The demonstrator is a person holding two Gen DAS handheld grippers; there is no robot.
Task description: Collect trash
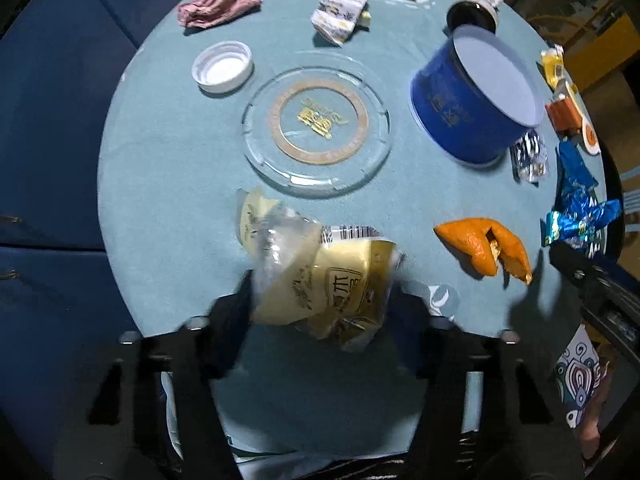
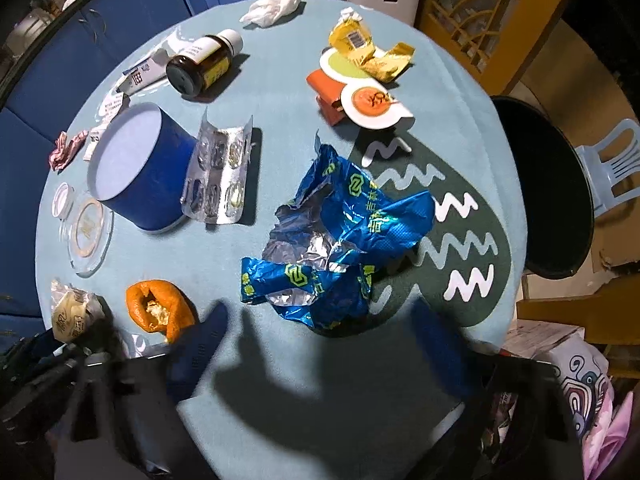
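Yellow wrapper (image 1: 320, 280) sits pinched in the left gripper (image 1: 320, 312), just near of the ashtray (image 1: 256, 148); right gripper (image 2: 316, 340) spread, blue wrapper (image 2: 340, 232) between its fingers

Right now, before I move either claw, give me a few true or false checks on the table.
1. The left claw grips the yellow snack wrapper. True.
2. The brown bottle stands upright. False: it lies on its side.
3. The right claw holds the blue foil wrapper. False: it is open, and the wrapper lies on the table.
4. The orange peel sits in the glass ashtray. False: it lies on the table apart from it.
5. The blister pack leans against the blue tub. True.
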